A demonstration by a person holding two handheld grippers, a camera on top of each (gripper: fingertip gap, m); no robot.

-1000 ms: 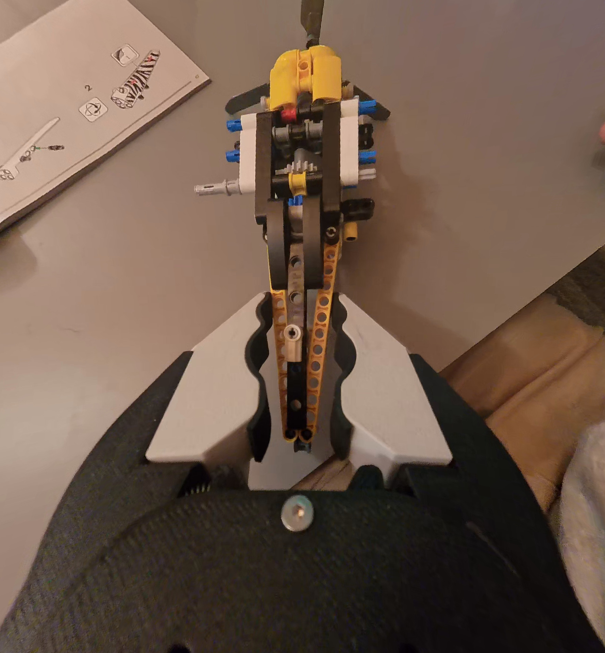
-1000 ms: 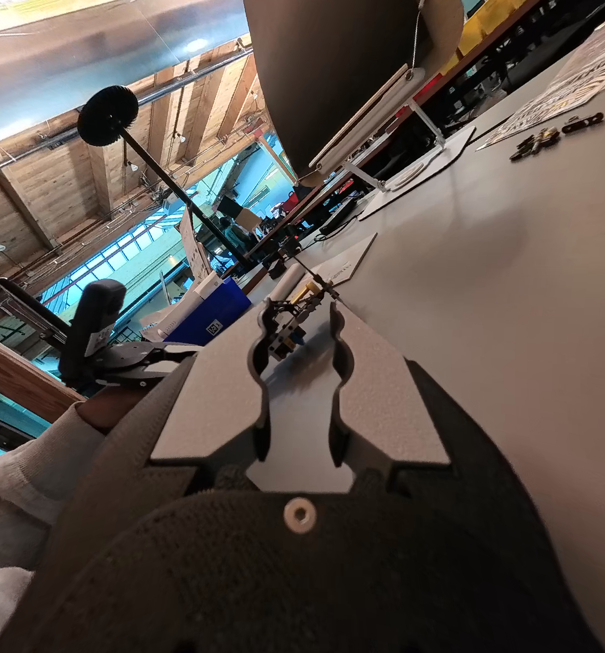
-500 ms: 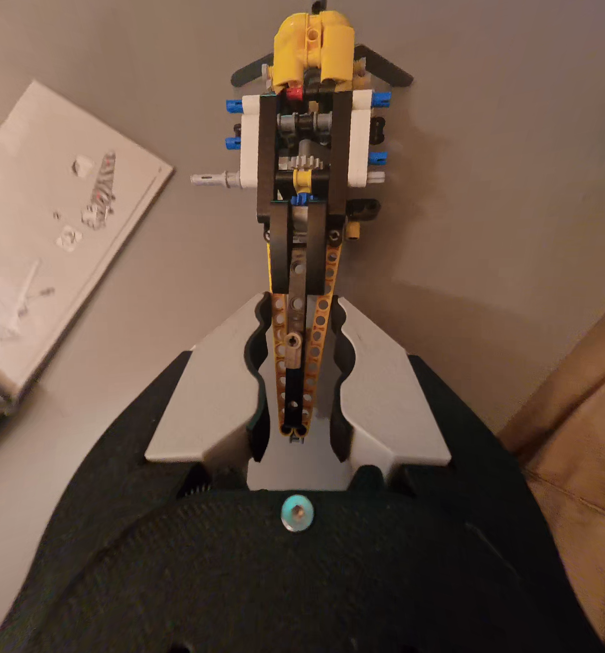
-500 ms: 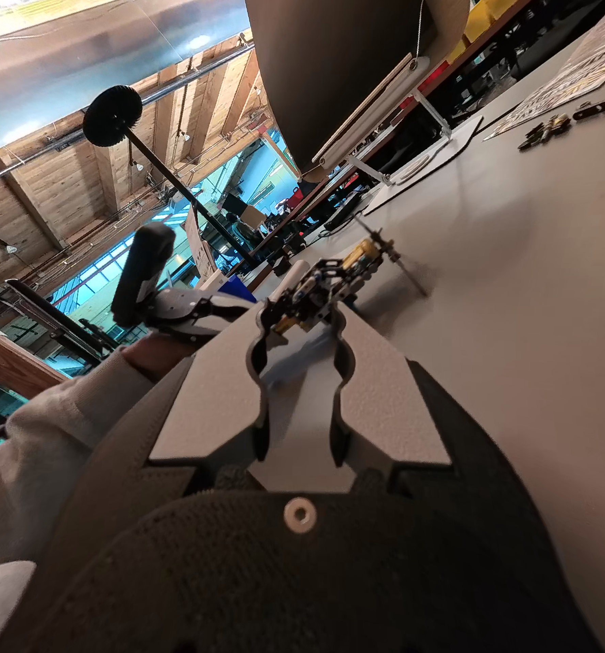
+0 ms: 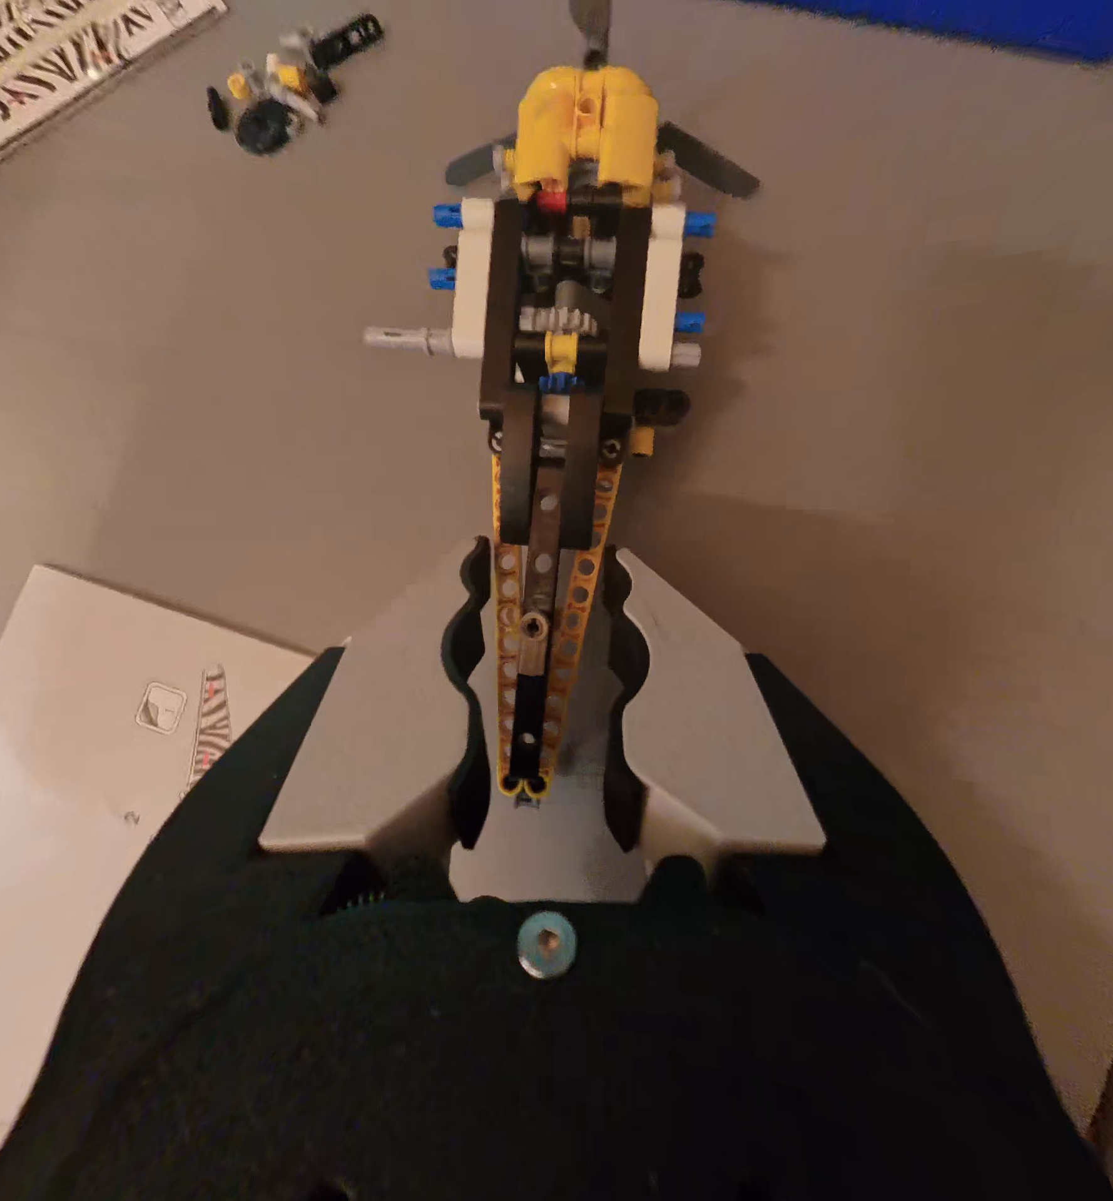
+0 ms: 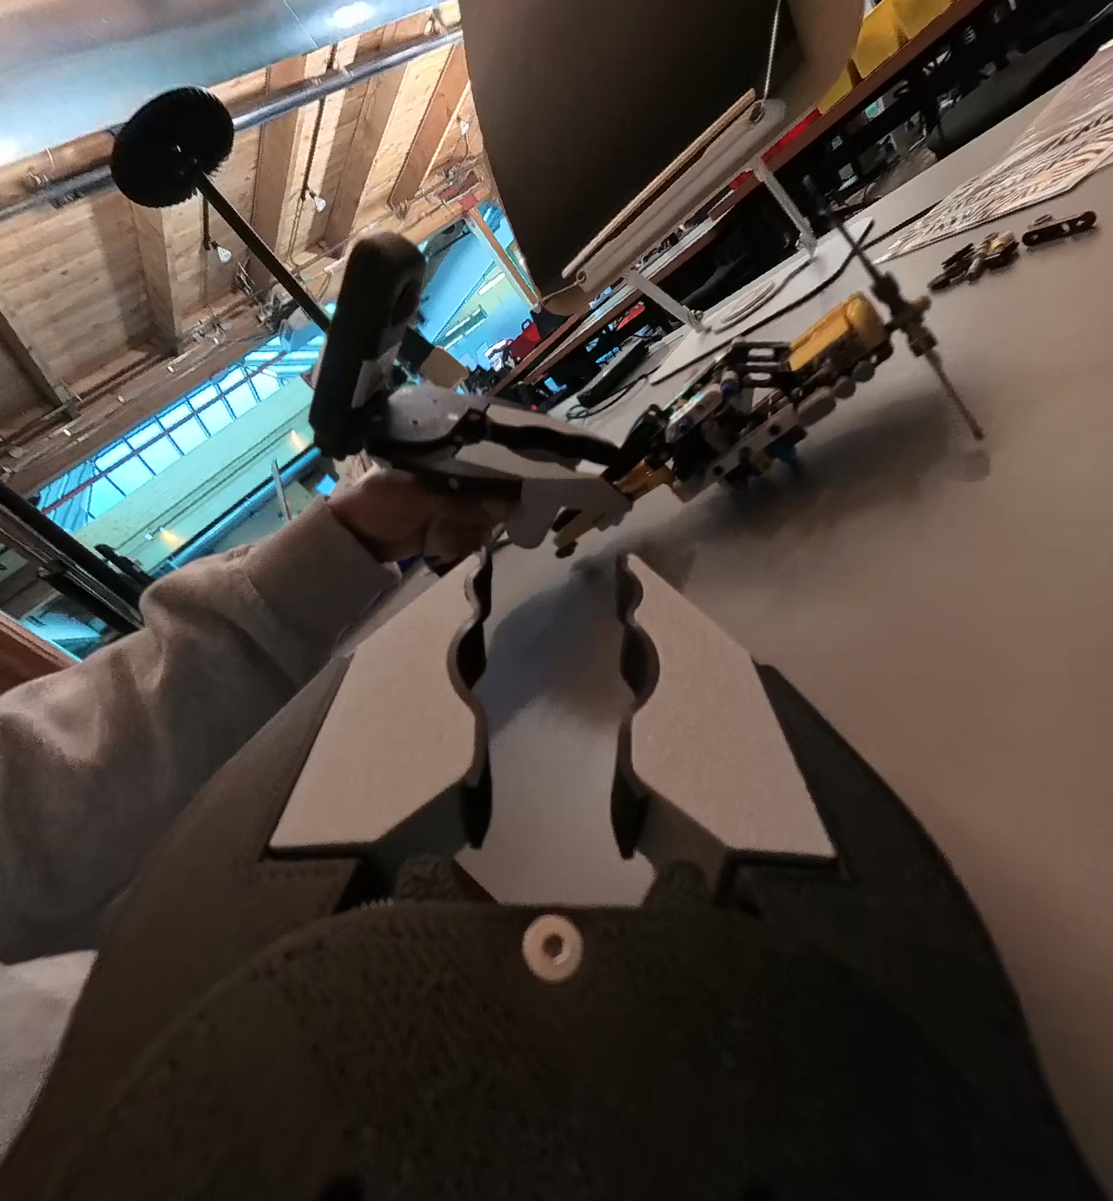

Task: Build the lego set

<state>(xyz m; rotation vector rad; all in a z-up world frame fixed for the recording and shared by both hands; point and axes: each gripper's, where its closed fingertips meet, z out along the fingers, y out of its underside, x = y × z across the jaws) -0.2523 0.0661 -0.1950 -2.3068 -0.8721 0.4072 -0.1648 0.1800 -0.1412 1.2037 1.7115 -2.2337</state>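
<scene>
The lego model (image 5: 566,292), a yellow, black and white helicopter body with grey rotor blades, is held by its long yellow tail. My left gripper (image 5: 544,559) is shut on that tail and keeps the model above the grey table (image 5: 898,520). The right wrist view shows the same model (image 6: 755,403) tilted nose-up over its shadow, with the left gripper (image 6: 540,455) behind it. My right gripper (image 6: 552,568) is open and empty, low over the table, just short of the tail's end. A small heap of loose lego parts (image 5: 280,84) lies at the far left.
An open instruction booklet (image 5: 85,747) lies under my left gripper's left side. A zebra-striped sticker sheet (image 5: 33,58) lies beyond the loose parts (image 6: 982,253). A blue box (image 5: 995,19) is at the far right edge. A person's sleeve (image 6: 150,682) reaches in from the left.
My left gripper has carried the model forward across the table; the booklet slid back to the lower left and the loose parts came into view. The model now sits farther right of the right gripper.
</scene>
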